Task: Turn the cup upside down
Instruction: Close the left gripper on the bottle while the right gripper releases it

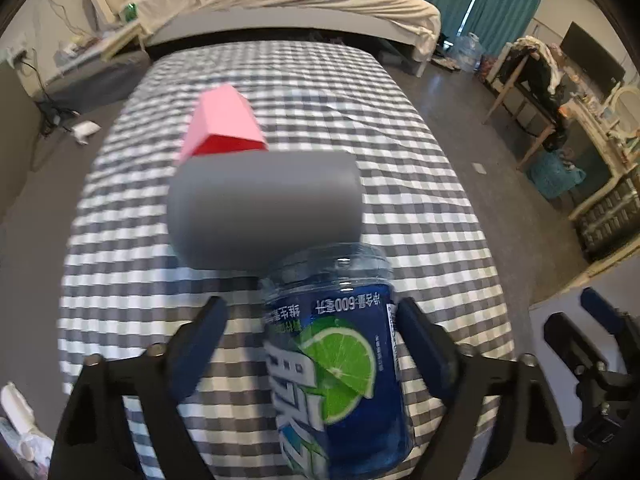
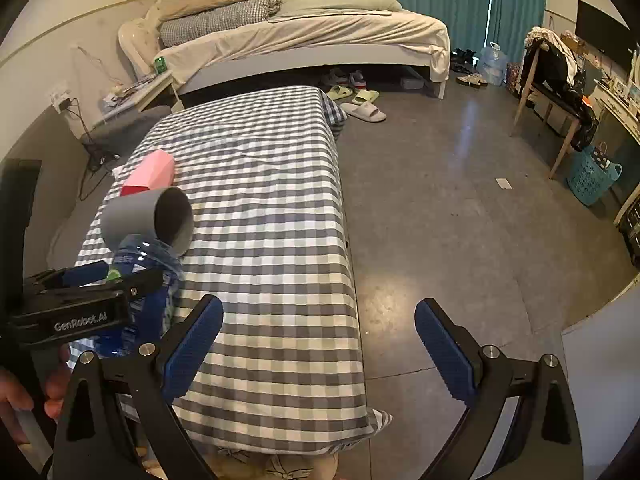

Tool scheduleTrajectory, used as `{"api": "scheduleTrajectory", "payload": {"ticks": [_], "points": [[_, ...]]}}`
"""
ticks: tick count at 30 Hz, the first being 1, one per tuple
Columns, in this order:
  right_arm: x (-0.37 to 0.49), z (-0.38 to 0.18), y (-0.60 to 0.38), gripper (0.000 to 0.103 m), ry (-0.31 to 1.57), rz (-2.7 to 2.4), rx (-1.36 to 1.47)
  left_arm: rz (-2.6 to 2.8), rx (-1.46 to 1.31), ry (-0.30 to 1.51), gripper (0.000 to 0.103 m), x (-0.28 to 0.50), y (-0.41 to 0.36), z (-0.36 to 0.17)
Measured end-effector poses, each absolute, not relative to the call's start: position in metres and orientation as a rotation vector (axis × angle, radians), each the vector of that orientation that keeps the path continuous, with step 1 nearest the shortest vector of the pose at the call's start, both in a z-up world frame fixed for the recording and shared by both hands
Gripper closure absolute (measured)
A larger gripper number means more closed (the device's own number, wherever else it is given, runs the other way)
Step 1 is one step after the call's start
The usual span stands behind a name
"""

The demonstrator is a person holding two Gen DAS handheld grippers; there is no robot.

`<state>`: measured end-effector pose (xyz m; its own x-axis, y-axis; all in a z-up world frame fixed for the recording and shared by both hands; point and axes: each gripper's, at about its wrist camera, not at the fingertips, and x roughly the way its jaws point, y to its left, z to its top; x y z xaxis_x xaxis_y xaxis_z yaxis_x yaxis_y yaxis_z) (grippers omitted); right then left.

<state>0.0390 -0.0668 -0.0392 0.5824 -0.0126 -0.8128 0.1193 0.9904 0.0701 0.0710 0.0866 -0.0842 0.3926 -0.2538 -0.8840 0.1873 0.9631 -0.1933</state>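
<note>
A blue plastic drinks container [image 1: 332,360] with a lime label stands between the fingers of my left gripper [image 1: 312,340], its print upside down and its ribbed clear end pointing away. The right finger touches it; checked cloth shows between it and the left finger. Just beyond it a grey cup [image 1: 264,208] lies on its side, with its mouth [image 2: 174,218] facing right. I cannot tell whether the two touch. My right gripper [image 2: 320,344] is open and empty over the table's right edge. The left gripper [image 2: 92,292] is at its left.
A pink and red box [image 2: 150,174] lies behind the grey cup on the grey-checked tablecloth [image 2: 272,200]. A hand [image 2: 16,396] holds the left tool. Bare floor [image 2: 440,200] lies to the right, with slippers, a bed, a chair and a blue basket [image 2: 592,178] beyond.
</note>
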Motion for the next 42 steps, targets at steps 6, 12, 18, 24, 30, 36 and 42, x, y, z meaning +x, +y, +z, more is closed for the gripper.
{"api": "scheduleTrajectory", "payload": {"ticks": [6, 12, 18, 24, 30, 36, 42], "points": [[0.042, -0.046, -0.073, 0.006, 0.958, -0.082, 0.137, -0.335, -0.100, 1.090, 0.030, 0.068, 0.087, -0.071], [0.037, -0.040, -0.078, 0.006, 0.930, -0.101, 0.140, -0.349, -0.033, 0.870, 0.030, 0.044, 0.095, -0.036], [0.030, -0.031, -0.082, 0.006, 0.905, -0.129, 0.134, -0.353, 0.045, 0.741, 0.031, 0.027, 0.098, -0.048], [0.027, -0.027, -0.081, 0.006, 0.896, -0.136, 0.119, -0.358, 0.028, 0.746, 0.032, 0.016, 0.110, -0.063], [0.028, -0.025, -0.076, 0.006, 0.893, -0.129, 0.099, -0.397, 0.002, 0.749, 0.032, -0.010, 0.127, -0.069], [0.028, -0.026, -0.072, 0.006, 0.902, -0.125, 0.099, -0.362, -0.009, 1.009, 0.016, 0.016, 0.124, -0.075], [0.027, -0.026, -0.069, 0.006, 0.911, -0.128, 0.070, -0.325, -0.030, 1.177, 0.016, 0.050, 0.112, -0.061]]}}
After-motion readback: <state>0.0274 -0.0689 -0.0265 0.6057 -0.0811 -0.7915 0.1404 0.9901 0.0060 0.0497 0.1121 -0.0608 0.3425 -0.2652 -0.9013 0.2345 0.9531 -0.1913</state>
